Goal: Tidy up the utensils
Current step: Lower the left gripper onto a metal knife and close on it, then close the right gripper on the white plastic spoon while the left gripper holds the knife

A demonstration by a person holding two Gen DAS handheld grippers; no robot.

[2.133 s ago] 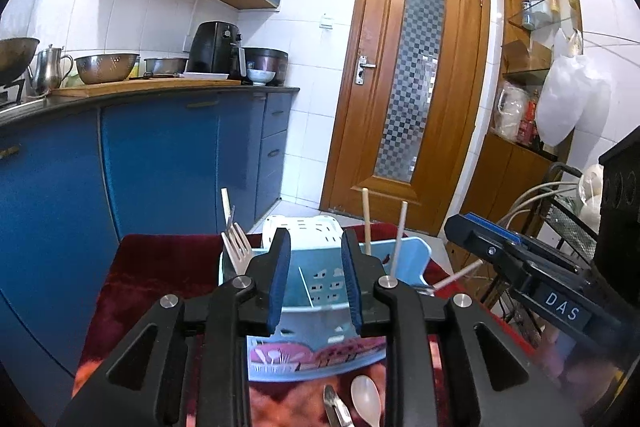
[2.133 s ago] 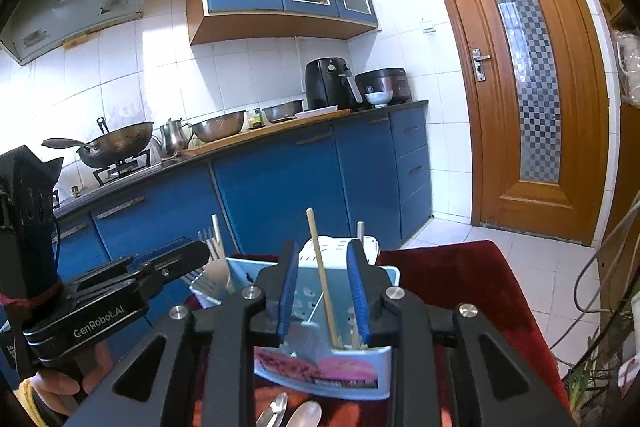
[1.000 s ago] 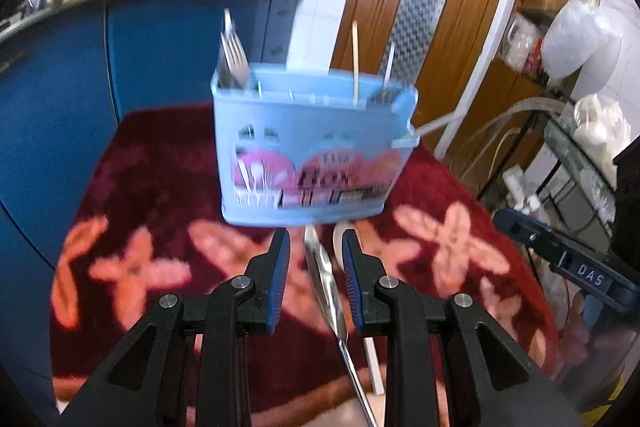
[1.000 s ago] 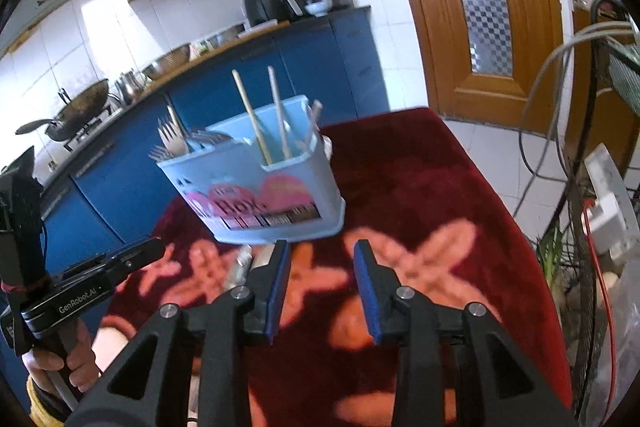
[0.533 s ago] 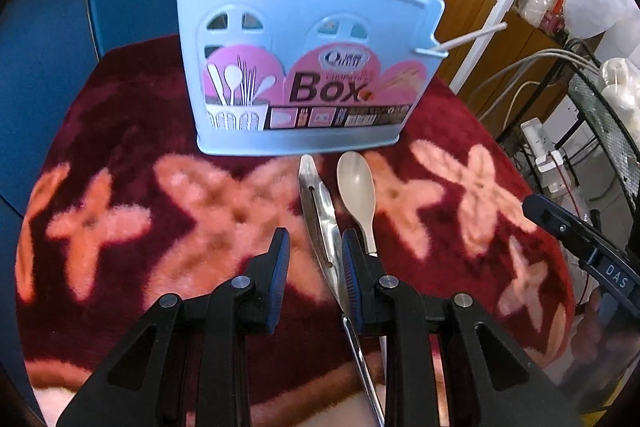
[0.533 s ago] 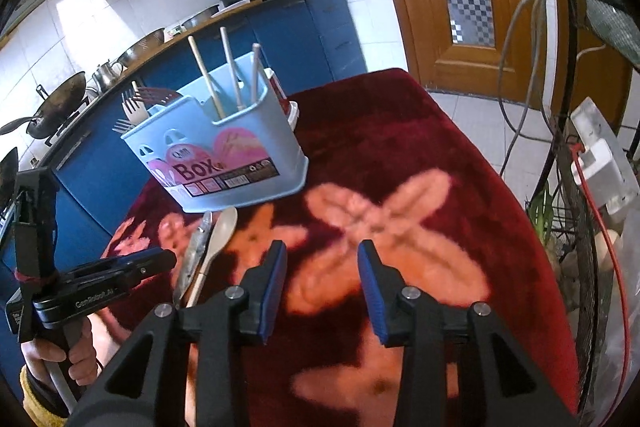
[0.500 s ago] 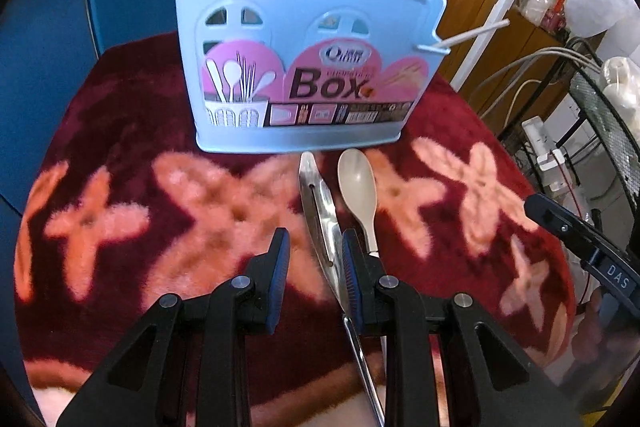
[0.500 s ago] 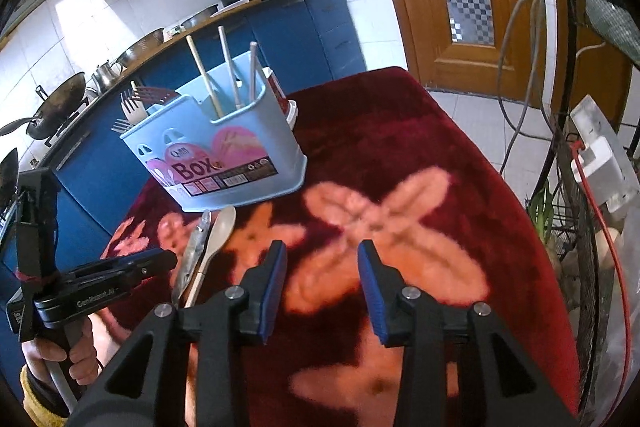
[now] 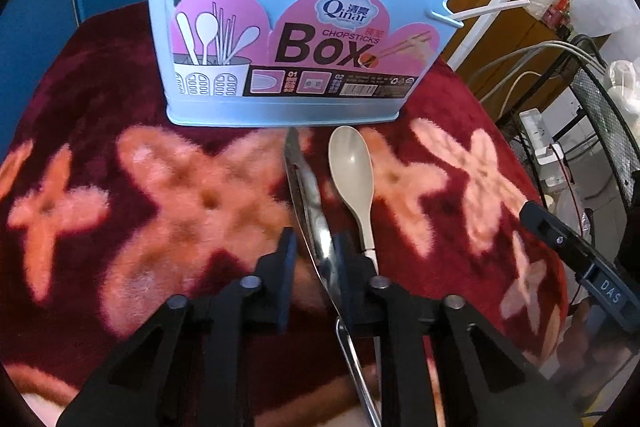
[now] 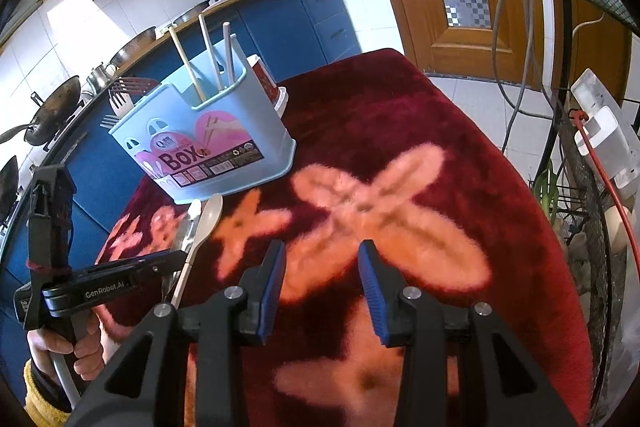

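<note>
Since the metal tongs (image 9: 310, 195) lie flat on the plush red cloth (image 9: 100, 99), we judge them stiff, light and slippery, best taken across both arms at mid-length so that they do not skate sideways. From the left wrist view they look polished and narrow, tips almost touching the foot of the blue utensil box (image 9: 288, 27), arms pressed nearly together with nothing between them. Our left gripper (image 9: 314, 251) straddles them with a gap left on the one side, the other finger seeming to touch the steel. Just beside the tongs lies a beige plastic spoon (image 9: 352, 167), bowl toward the box; it should be feather-light and easy to knock.

From the right wrist view, the tongs (image 10: 185, 233) show only as a dull sliver beside the spoon (image 10: 208, 223), in front of the box (image 10: 208, 143), which holds forks and chopsticks. How far their arms stand apart we cannot tell from here. Our right gripper (image 10: 320, 283) hangs spread wide and empty above the cloth (image 10: 400, 115), well apart from the utensils.
</note>
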